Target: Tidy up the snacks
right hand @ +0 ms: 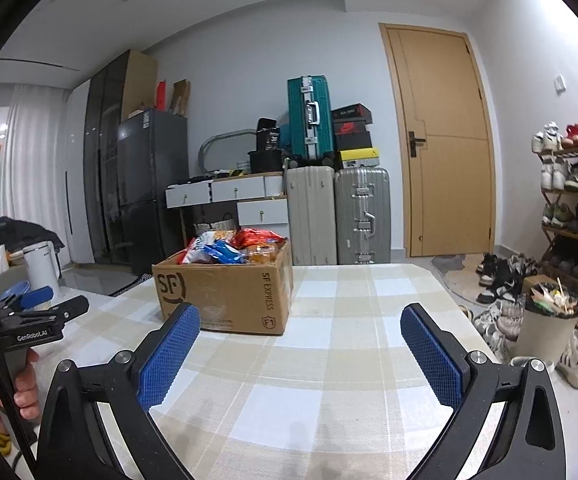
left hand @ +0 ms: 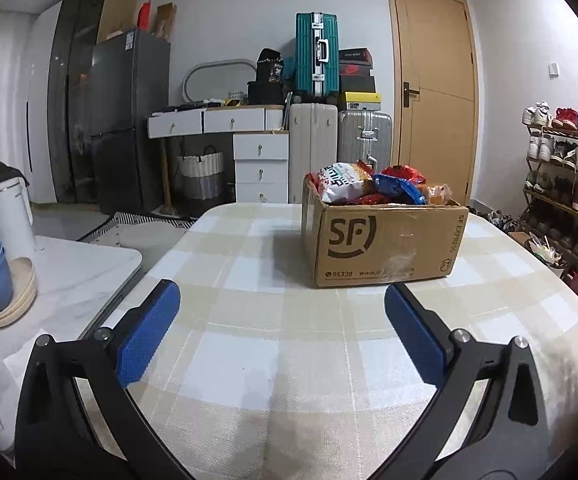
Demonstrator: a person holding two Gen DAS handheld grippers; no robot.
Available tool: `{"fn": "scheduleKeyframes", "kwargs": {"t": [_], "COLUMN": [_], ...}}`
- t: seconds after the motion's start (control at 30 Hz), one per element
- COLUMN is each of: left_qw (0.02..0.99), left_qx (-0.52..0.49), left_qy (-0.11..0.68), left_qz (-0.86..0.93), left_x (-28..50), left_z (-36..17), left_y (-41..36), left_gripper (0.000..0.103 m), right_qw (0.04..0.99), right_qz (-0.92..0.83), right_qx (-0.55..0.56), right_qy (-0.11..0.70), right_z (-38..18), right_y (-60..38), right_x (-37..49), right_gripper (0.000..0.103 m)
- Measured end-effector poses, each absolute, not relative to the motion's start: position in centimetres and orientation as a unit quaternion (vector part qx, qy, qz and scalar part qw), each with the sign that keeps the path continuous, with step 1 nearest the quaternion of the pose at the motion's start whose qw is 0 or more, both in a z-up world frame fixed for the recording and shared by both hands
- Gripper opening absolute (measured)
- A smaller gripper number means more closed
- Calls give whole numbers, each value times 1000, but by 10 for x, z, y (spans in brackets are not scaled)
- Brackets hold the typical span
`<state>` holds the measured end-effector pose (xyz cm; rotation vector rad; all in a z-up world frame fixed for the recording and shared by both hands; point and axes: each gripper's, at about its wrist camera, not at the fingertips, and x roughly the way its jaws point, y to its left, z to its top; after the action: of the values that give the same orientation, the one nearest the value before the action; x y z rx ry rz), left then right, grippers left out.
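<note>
Your left gripper (left hand: 281, 300) sits low in its frame, blue pads wide apart, empty over the checked tablecloth (left hand: 249, 360). Right of centre, the SF Express cardboard box (left hand: 385, 240) holds snack packets (left hand: 369, 186). Your right gripper (right hand: 299, 326) also gapes, box at centre-left beyond it.

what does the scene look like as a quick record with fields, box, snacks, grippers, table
box: brown cardboard SF Express box, open top, standing on the table
snacks: colourful crinkly snack packets heaped inside the box, rising above its rim
table: table with beige and white checked cloth; none of the snacks lie on the cloth
left gripper: left gripper with blue pads, open, empty, short of the box
right gripper: right gripper with blue pads, open, empty, box ahead to its left
progress: no packet taken out yet
</note>
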<state>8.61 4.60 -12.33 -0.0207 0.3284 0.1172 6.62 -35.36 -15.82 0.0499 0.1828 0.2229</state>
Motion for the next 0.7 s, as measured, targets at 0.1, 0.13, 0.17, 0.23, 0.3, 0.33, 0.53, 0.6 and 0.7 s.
{"fn": "scheduleKeyframes", "kwargs": {"t": [0.1,0.13,0.17,0.23,0.3,0.33,0.53,0.6,0.7], "left_qw": [986,986,986,986,986,986,986,985,985], "left_qx": [-7,-7,-8,-8,-8,-8,-10,-12,-12], "left_qy": [157,157,157,157,156,157,158,157,157], "left_qz": [59,59,60,59,60,59,61,64,65], "left_x": [85,84,84,86,85,84,81,80,79], "left_z": [-124,-125,-125,-127,-126,-125,-125,-126,-126], "left_y": [45,45,45,45,45,45,44,44,43], "left_gripper": [102,102,102,102,102,102,102,102,102], "right_qw": [988,988,988,988,988,988,989,989,988], "right_qz": [120,119,119,121,118,117,113,112,113], "right_qx": [21,20,21,23,23,23,20,20,20], "right_qy": [96,97,96,97,94,94,99,99,99], "right_z": [-158,-159,-159,-158,-158,-158,-161,-161,-161], "right_y": [-351,-350,-350,-351,-351,-350,-349,-349,-349], "right_x": [67,68,68,69,69,69,71,71,72], "right_gripper": [102,102,102,102,102,102,102,102,102]}}
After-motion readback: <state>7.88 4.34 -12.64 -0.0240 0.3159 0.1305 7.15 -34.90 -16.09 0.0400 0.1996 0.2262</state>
